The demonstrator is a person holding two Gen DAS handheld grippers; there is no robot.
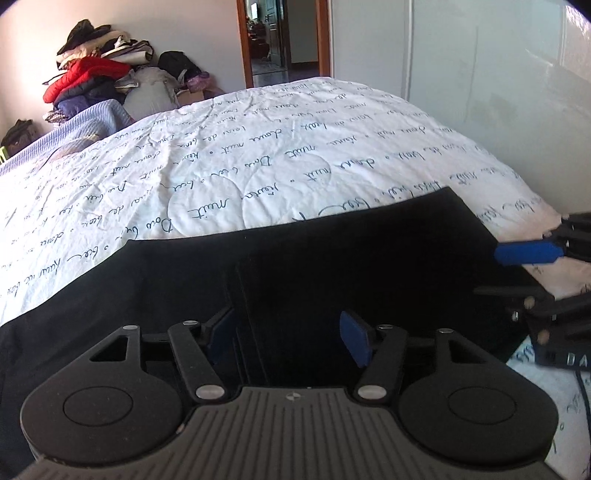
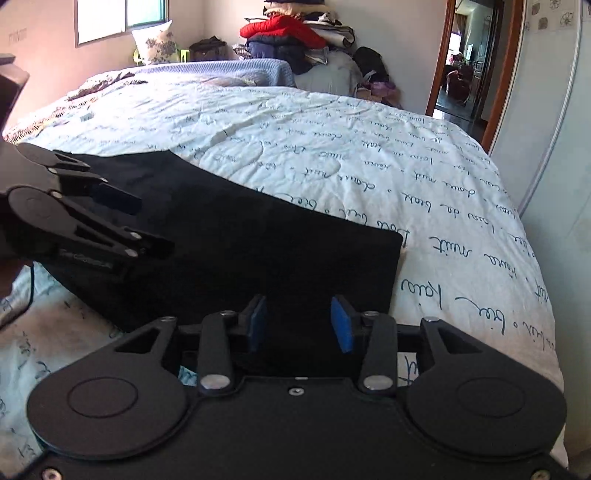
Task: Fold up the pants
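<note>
Black pants (image 1: 332, 266) lie flat in a folded rectangle on the near part of a bed, whose white cover (image 1: 258, 155) has blue handwriting print. My left gripper (image 1: 288, 339) hovers low over the cloth with its blue pads spread wide and nothing pinched between them. At the pants' right end my right gripper (image 1: 517, 275) reaches in from the side. In the right wrist view the pants (image 2: 258, 229) run diagonally to the left. The right gripper (image 2: 300, 323) stands open above their near right corner. The left gripper (image 2: 144, 225) is over their left part, jaws apart.
A pile of clothes with a red jacket (image 1: 85, 74) (image 2: 280, 26) stands past the bed's far end. A blue blanket (image 2: 221, 70) lies across that end. An open doorway (image 2: 465, 62) and a white wardrobe door (image 1: 480, 74) flank the right side.
</note>
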